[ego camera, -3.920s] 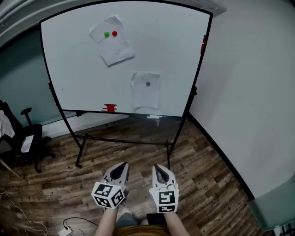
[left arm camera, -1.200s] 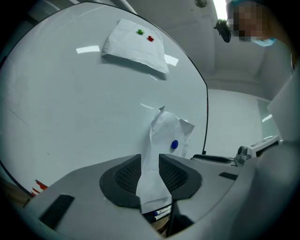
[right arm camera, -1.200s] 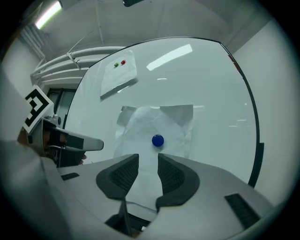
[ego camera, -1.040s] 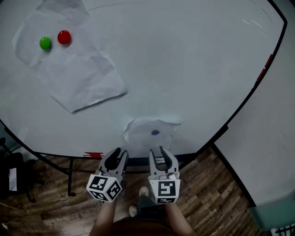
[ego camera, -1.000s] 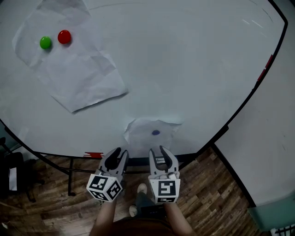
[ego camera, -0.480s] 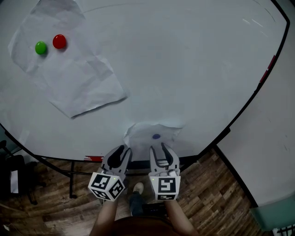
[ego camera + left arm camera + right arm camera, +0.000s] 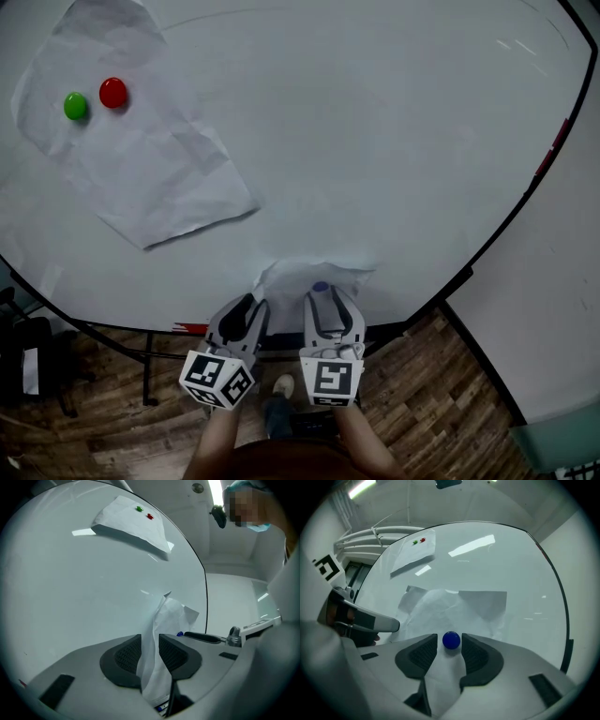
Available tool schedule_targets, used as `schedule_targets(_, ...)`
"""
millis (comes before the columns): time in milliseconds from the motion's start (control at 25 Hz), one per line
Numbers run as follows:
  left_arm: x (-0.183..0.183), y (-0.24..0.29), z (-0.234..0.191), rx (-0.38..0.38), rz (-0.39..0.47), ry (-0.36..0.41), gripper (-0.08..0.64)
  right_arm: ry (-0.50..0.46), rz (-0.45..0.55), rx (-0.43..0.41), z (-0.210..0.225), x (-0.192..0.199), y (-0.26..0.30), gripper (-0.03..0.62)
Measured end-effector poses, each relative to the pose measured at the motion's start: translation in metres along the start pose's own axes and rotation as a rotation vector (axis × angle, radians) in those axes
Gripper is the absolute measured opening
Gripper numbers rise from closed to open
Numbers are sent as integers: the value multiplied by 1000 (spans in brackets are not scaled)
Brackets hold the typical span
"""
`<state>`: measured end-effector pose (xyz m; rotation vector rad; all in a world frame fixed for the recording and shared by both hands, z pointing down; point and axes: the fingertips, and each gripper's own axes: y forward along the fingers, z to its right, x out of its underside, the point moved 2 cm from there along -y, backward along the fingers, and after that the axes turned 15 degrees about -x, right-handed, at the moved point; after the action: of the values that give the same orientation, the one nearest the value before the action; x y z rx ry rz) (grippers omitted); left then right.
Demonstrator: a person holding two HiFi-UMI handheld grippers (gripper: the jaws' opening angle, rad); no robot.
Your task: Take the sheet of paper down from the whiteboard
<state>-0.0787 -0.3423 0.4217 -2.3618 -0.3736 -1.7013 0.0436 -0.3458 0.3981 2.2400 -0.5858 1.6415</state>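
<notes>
- left gripper (image 7: 150,644): jaws pinch the sheet of paper (image 7: 164,620) at its edge, left of the blue magnet (image 7: 451,640).
- right gripper (image 7: 450,649): jaws opening, magnet between them, pads apparently not pressing it.
- Sheet: light, limp and creased, so it likely tears easily. Hold the edge; the magnet pins it to the whiteboard (image 7: 375,141).
- Only the right gripper view shows the magnet between the jaws; only the head view places the second sheet (image 7: 150,169) well up-left of it.

Looks like an office or meeting room to me. Big whiteboard (image 7: 375,141) on a stand, wood floor (image 7: 431,394), plain wall (image 7: 562,281) right, dark chair (image 7: 28,337) off left.
</notes>
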Motion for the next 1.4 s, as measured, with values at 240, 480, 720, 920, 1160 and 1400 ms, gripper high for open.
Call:
schedule_targets(240,-4,2,-4,-12,16,7,124,-69,-20,40,1,0,7,150)
schedule_targets(480,-6,8,1,6,22,3,117,-102,-19,66,1,4,10,126)
schedule_targets(720,-2,13,4,15,7,15,93,-108,-48,73,1,5,10,123)
schedule_targets(920,-7,11,4,1,33,63,28,-133,-58,75,1,4,9,123)
schedule_targets(1160,-8,12,3,15,29,35,26,-136,-54,70,2,4,9,137)
schedule_targets(1400,-7,11,2,19,22,17,25,-139,-50,62,3,4,9,137)
